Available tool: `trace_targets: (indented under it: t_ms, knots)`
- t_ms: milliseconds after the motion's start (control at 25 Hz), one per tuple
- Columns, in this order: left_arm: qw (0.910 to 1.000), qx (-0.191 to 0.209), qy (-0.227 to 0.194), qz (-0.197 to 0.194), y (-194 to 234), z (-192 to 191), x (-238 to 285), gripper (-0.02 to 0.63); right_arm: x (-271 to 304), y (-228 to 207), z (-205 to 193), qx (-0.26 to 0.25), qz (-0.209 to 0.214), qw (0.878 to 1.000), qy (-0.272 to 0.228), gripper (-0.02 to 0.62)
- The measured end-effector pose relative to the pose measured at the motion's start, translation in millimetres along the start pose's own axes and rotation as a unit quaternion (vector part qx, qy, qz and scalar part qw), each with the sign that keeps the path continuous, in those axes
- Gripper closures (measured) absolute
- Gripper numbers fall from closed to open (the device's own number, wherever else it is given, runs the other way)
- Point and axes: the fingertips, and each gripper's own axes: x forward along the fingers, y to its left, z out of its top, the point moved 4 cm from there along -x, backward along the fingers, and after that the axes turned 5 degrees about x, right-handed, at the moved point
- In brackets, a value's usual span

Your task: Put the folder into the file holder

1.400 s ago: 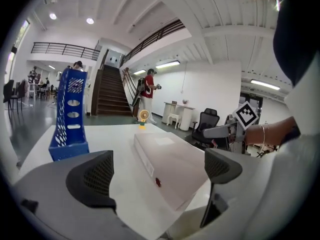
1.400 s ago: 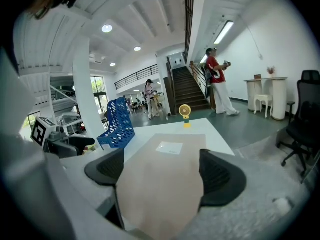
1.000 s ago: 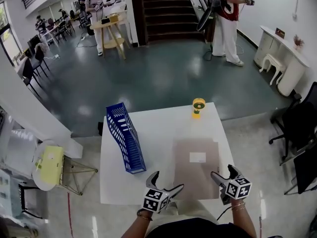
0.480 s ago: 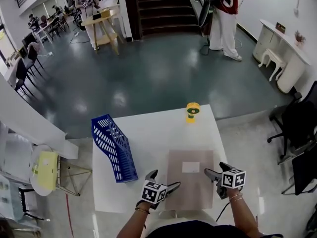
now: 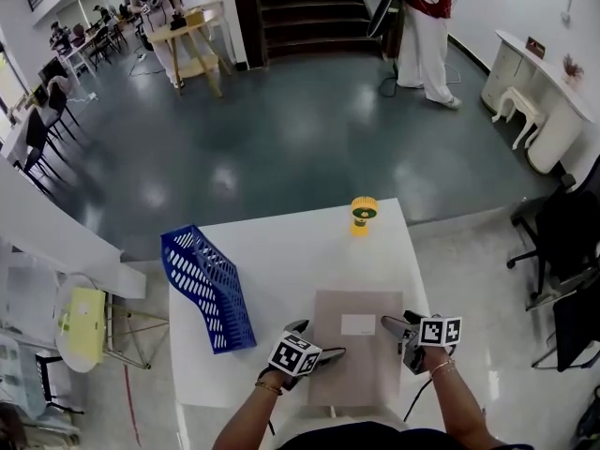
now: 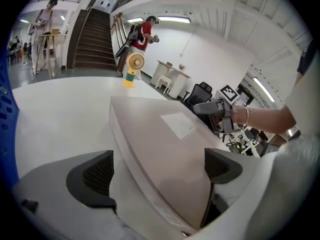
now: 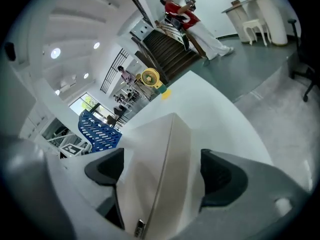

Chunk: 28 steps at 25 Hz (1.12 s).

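Beige folder (image 5: 356, 354) flat on table (image 5: 281, 251) | left tool (image 6: 157, 171) wide open astride its edge | right tool (image 7: 160, 169) likewise, opposite edge

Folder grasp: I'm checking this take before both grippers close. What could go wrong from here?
1. The folder lies flat on the table, and the left gripper and right gripper stand open across its opposite edges. Closing on so thin an edge, either may slip or bend it.
2. The file holder stands by the table's left edge, so pushing the folder in might shove it off.
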Motion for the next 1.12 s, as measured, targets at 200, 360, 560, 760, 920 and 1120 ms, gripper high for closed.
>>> trace_targets:
  t_ms: [200, 360, 560, 760, 920, 1120]
  knots:
    - [0.9993, -0.007, 0.022, -0.029, 2, 1, 13, 0.048, 9, -4, 6, 0.011, 0.02, 1.0, 0.012, 0.129]
    - [0.9986, -0.017, 0.023, -0.045, 3, 3, 17, 0.048, 19, 5, 8, -0.001, 0.046, 0.999, 0.025, 0.13]
    - [0.9985, -0.04, 0.005, -0.039, 6, 5, 17, 0.048, 19, 8, 11, 0.003, 0.068, 0.998, 0.0, 0.13]
    - [0.9988, -0.037, -0.024, -0.021, 13, 12, 9, 0.048, 16, 20, 28, 0.039, 0.128, 0.989, -0.063, 0.13]
    - [0.9973, -0.057, -0.04, -0.024, 18, 14, -1, 0.048, 3, 29, 49, 0.096, 0.222, 0.963, -0.117, 0.132]
    - [0.9974, -0.04, -0.056, -0.021, 20, 15, -12, 0.048, 5, 33, 47, 0.147, 0.282, 0.944, -0.088, 0.13]
